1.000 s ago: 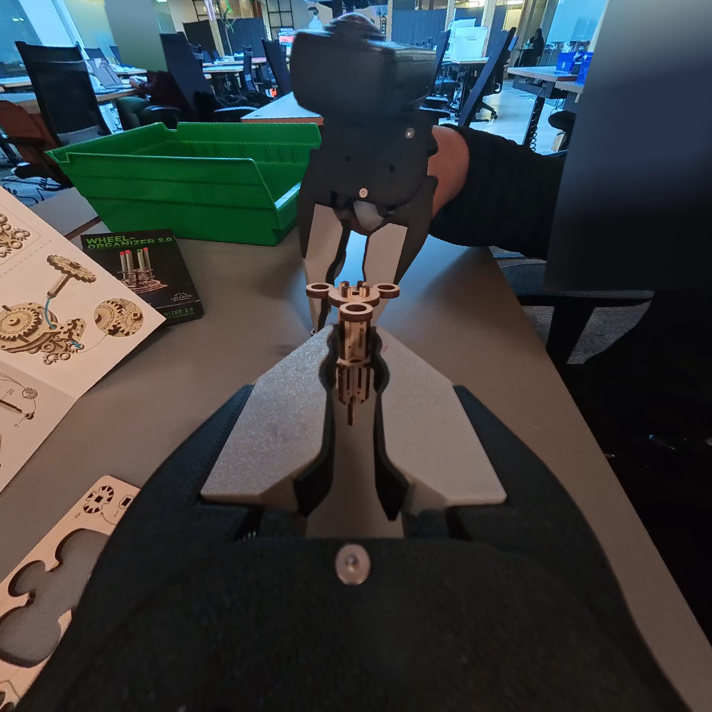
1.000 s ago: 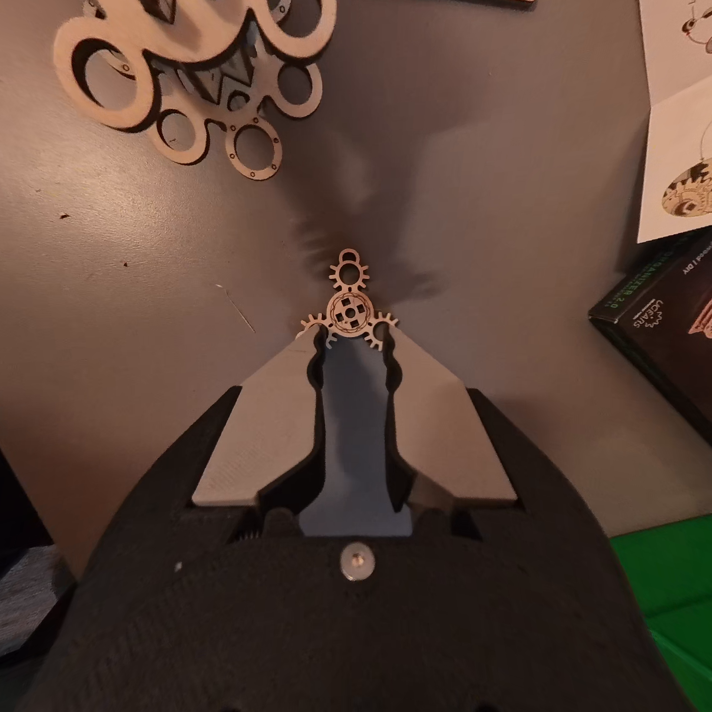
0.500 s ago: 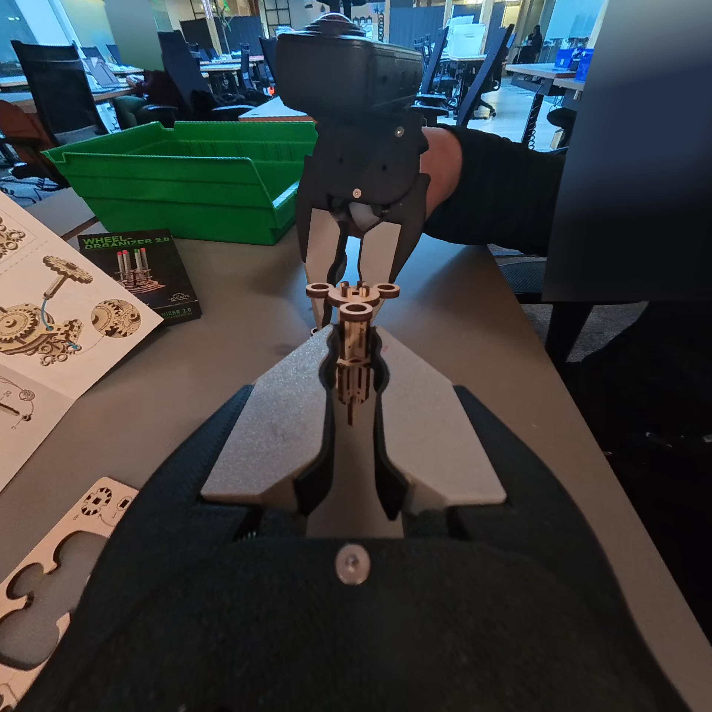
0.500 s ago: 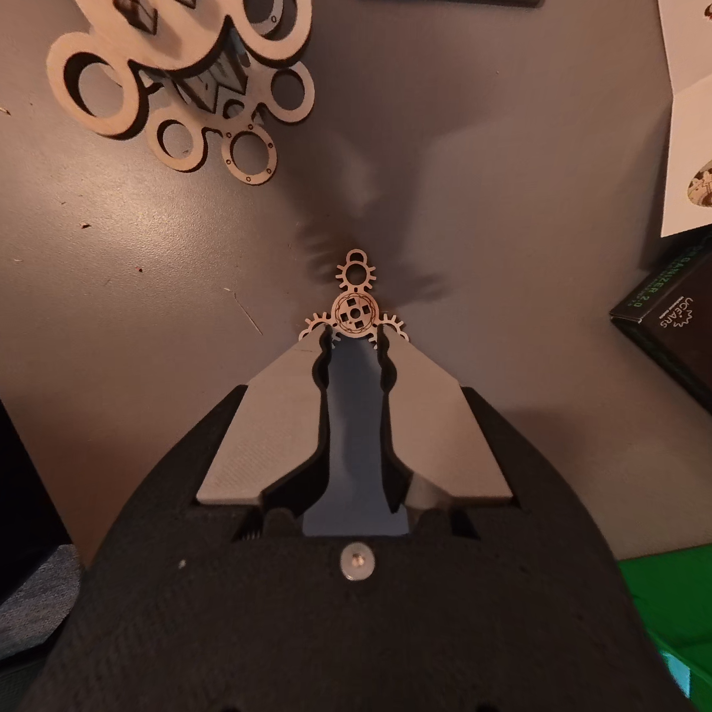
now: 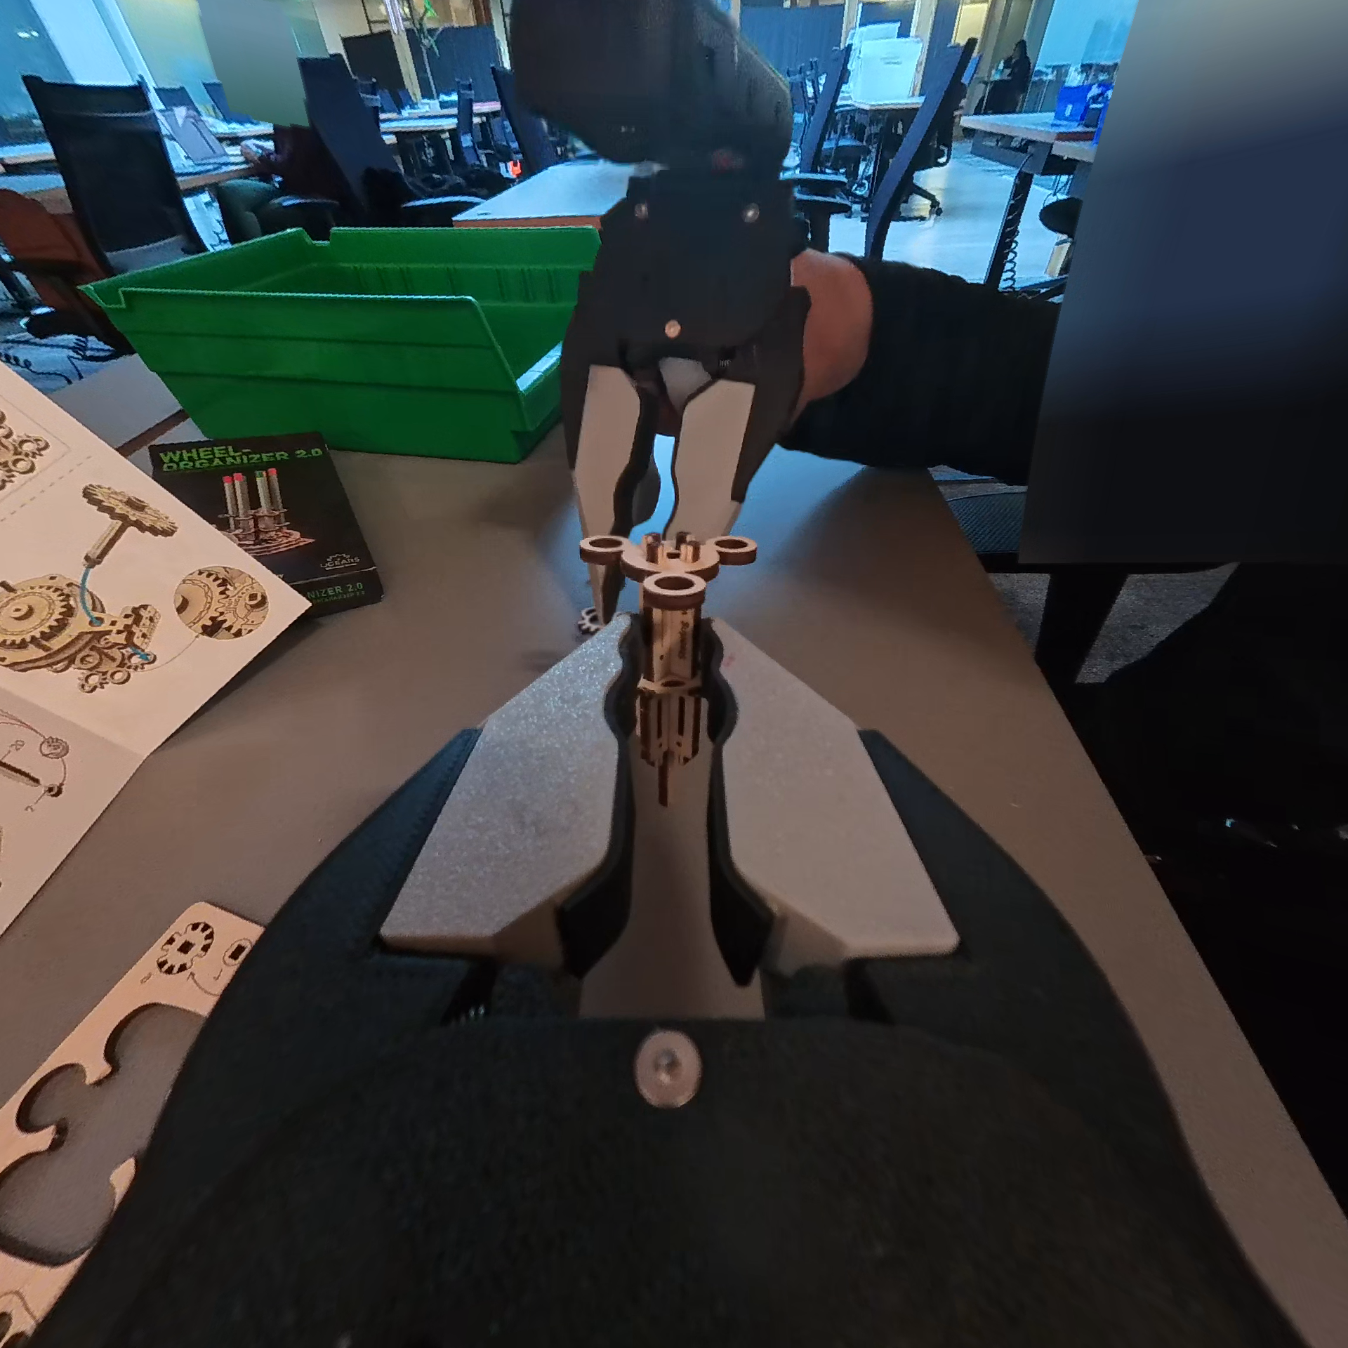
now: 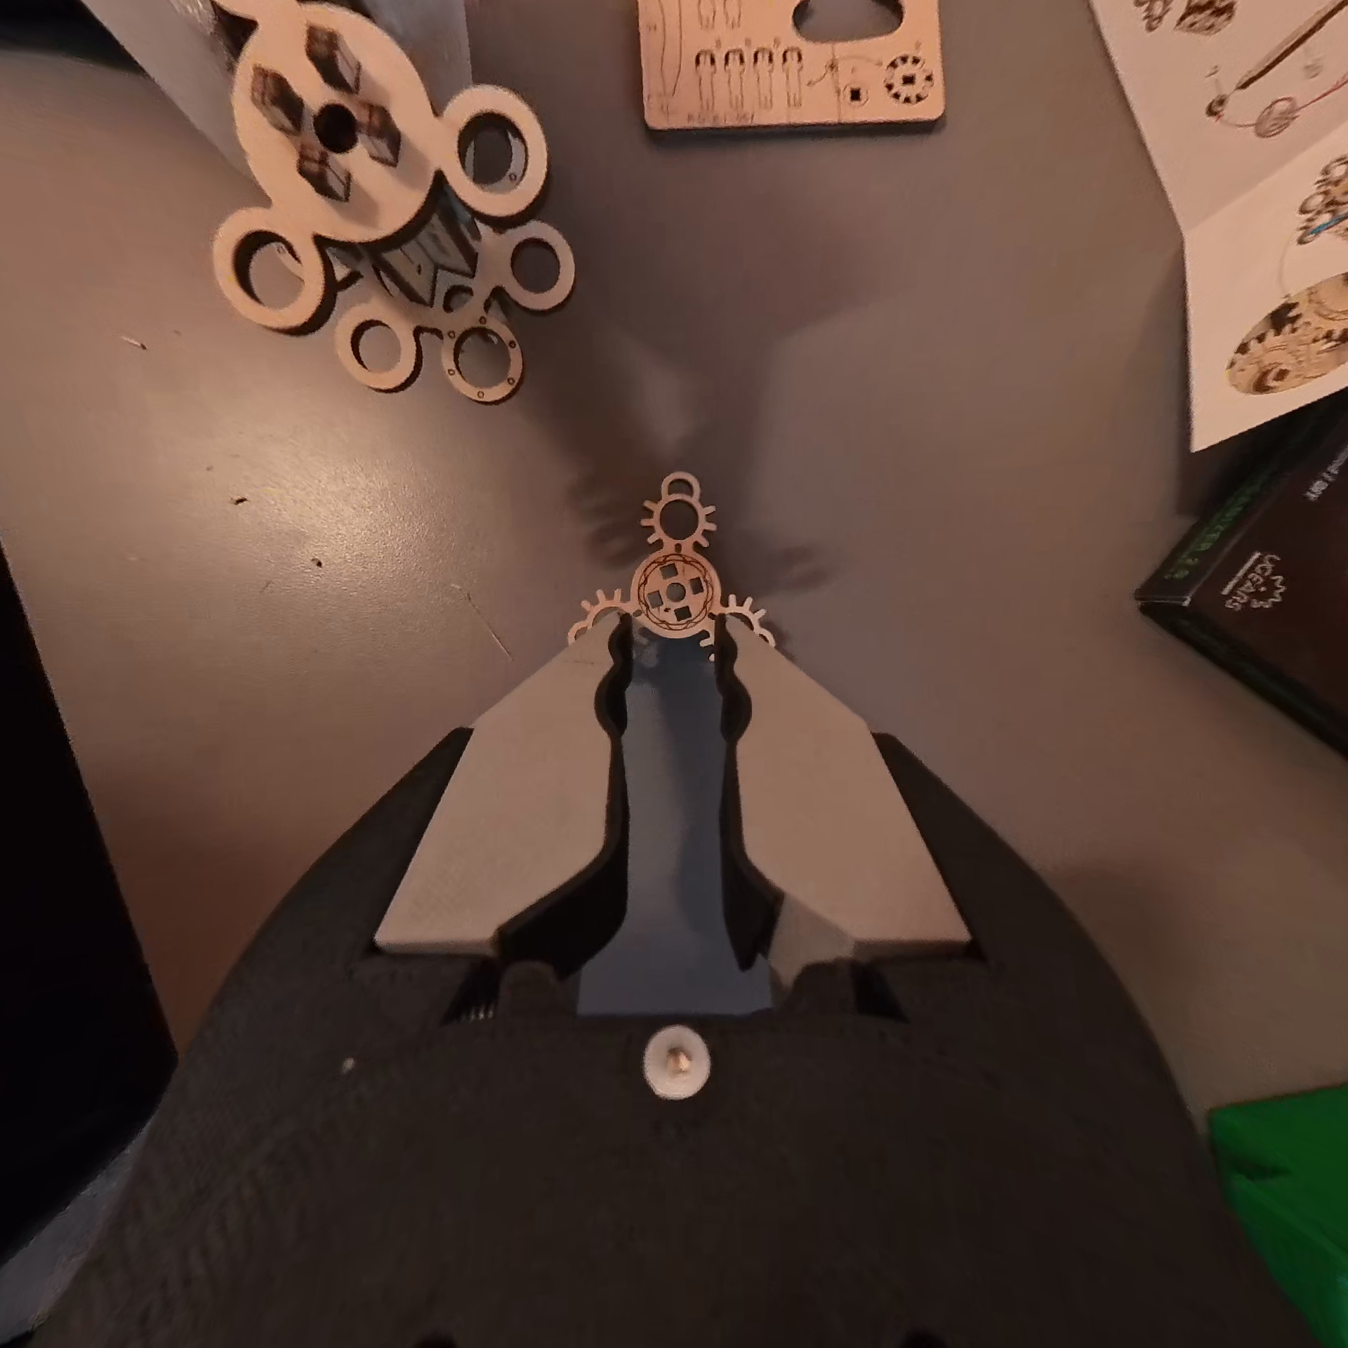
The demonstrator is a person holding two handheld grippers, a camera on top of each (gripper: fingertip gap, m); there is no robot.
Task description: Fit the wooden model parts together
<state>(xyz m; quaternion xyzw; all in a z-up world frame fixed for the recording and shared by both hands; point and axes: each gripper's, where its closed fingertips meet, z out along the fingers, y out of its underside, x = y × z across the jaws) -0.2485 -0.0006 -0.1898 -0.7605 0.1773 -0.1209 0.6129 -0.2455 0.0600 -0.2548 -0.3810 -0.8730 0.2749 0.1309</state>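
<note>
My left gripper (image 5: 671, 645) is shut on the wooden column assembly (image 5: 669, 656) and holds it upright, with its three-ring top plate (image 5: 667, 562) above the fingertips. My right gripper (image 6: 675, 629) is shut on a small flat gear plate (image 6: 675, 587) with three toothed lobes and points down at the grey table. In the left wrist view the right gripper (image 5: 660, 532) hangs just behind the assembly. In the right wrist view the assembly (image 6: 343, 138) shows from above at the upper left, apart from the gear plate.
A green bin (image 5: 328, 343) stands at the back left. A black box (image 5: 270, 510) and an instruction sheet (image 5: 109, 620) lie left of it. A cut-out wooden sheet (image 5: 87, 1058) lies at the near left and another wooden sheet (image 6: 791, 66) beyond the gear plate. The table edge (image 5: 1094, 839) runs along the right. The gap from one gripper's tips to the other's is roughly 9 cm.
My right gripper has moved with the gear plate toward the assembly, which now shows larger and lower in the right wrist view. My left gripper has stayed still.
</note>
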